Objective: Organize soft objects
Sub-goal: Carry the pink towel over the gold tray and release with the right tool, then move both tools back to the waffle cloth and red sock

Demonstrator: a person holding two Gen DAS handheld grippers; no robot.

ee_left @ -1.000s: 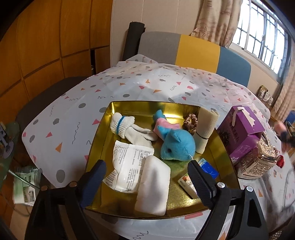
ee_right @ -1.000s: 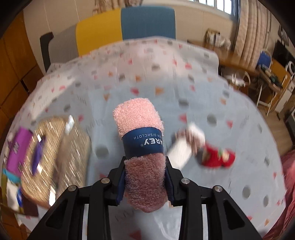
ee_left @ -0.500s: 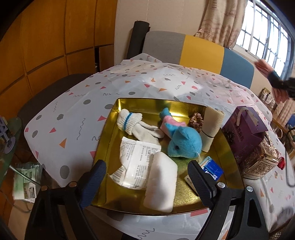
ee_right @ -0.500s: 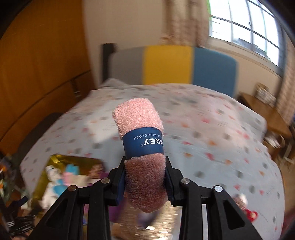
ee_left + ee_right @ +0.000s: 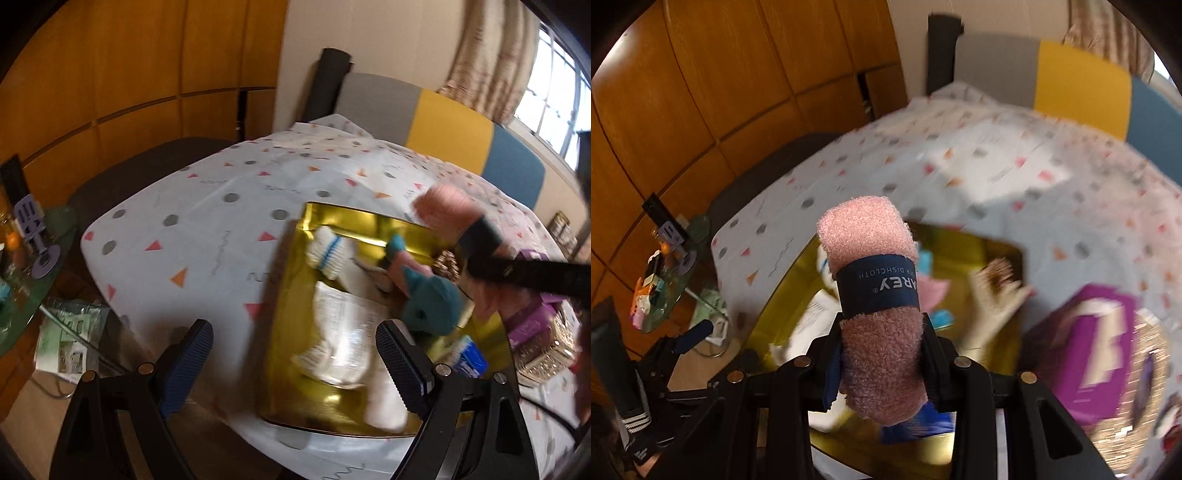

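Right gripper (image 5: pixel 882 354) clamps rolled pink dishcloth (image 5: pixel 875 295), long axis pointing 12 o'clock, directly over gold tray (image 5: pixel 783 295). Tray lies below and ahead, right hand nearer. Left gripper (image 5: pixel 295 354) gapes empty at tray's 9 o'clock edge.

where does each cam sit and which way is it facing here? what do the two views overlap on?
Left wrist: on the left gripper, angled down over the near-left corner of the gold tray; its own two open fingers show, plus the right gripper's black frame crossing at right.
Right wrist: on the right gripper, angled down above the tray; its fingers clamp the pink rolled dishcloth, which fills the centre.
Shared: the tray, the dishcloth, the patterned tablecloth, the purple box.
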